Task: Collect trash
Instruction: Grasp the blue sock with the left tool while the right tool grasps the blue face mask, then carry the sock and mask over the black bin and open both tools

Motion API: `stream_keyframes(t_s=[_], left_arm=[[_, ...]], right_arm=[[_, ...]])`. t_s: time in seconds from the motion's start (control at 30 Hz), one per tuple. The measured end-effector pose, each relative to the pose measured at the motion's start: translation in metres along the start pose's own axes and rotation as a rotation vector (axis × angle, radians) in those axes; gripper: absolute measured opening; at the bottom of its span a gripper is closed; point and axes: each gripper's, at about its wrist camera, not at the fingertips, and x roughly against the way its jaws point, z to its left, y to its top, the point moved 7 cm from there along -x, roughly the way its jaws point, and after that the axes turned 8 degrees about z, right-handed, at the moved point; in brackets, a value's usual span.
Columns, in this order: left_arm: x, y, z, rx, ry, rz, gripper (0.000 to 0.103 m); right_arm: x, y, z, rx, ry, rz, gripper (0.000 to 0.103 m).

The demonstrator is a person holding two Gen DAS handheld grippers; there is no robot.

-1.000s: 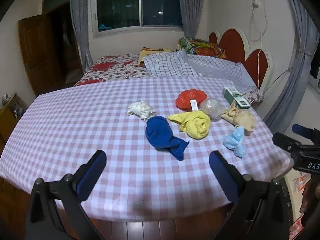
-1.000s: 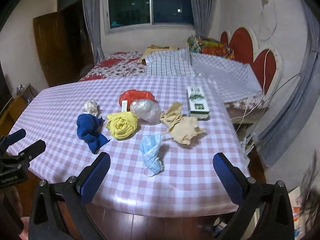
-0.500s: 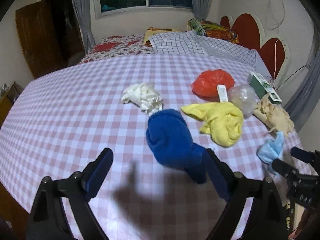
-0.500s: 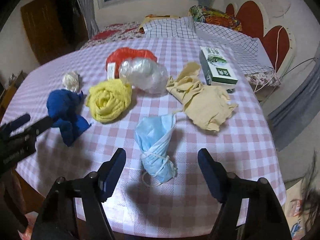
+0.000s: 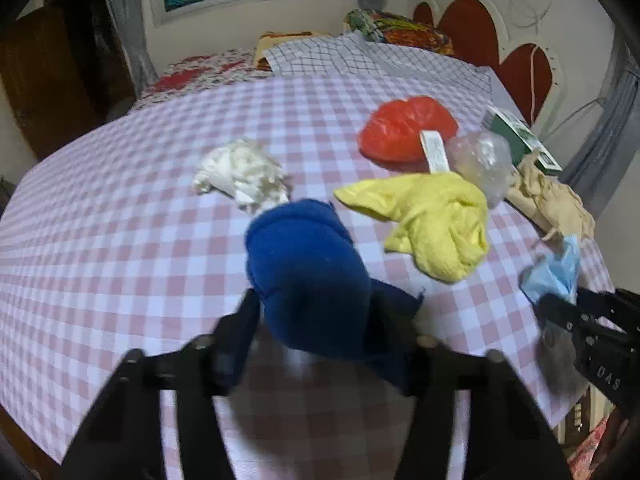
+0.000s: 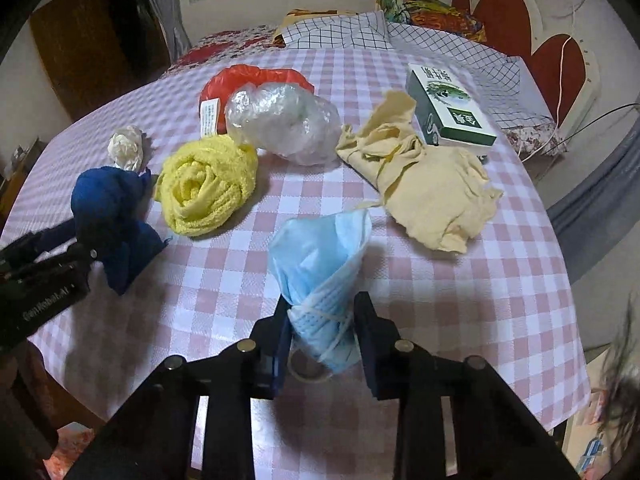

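A balled blue cloth (image 5: 304, 264) lies on the pink-checked table (image 5: 100, 240). My left gripper (image 5: 314, 320) has a finger on each side of it, and the jaws are closing, pads against the fabric. A light blue face mask (image 6: 320, 248), tied with its ear loops, lies near the table's front edge. My right gripper (image 6: 320, 320) is shut on its bundled lower end. In the right wrist view the left gripper (image 6: 48, 264) shows at the far left by the blue cloth (image 6: 108, 200).
Beyond lie a yellow cloth (image 6: 208, 188), a white crumpled tissue (image 5: 240, 172), a red plastic bag (image 5: 400, 128), a clear plastic bag (image 6: 284, 120), a beige cloth (image 6: 428, 184) and a green-and-white box (image 6: 448, 108). A bed stands behind the table.
Both grippers have come down and forward over the table. The left jaws narrowed around the blue cloth. The right jaws went from wide open to shut on the face mask.
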Motion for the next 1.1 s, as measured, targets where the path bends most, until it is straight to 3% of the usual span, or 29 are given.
stream_keyframes(t_s=[0.13, 0.27, 0.7, 1.1], left_arm=[[0.002, -0.001, 0.000, -0.002, -0.021, -0.001, 0.025], [0.010, -0.002, -0.001, -0.008, -0.038, -0.016, 0.017], [0.058, -0.008, -0.018, -0.026, -0.107, -0.090, 0.013], [0.090, -0.009, -0.112, -0.175, -0.191, -0.141, 0.012]], right_arm=[[0.002, 0.004, 0.001, -0.010, 0.004, -0.003, 0.029], [0.011, 0.009, 0.003, -0.011, 0.011, -0.025, 0.028], [0.071, 0.009, -0.007, -0.010, 0.032, -0.155, 0.028], [0.114, -0.032, -0.081, -0.113, 0.002, -0.210, 0.028]])
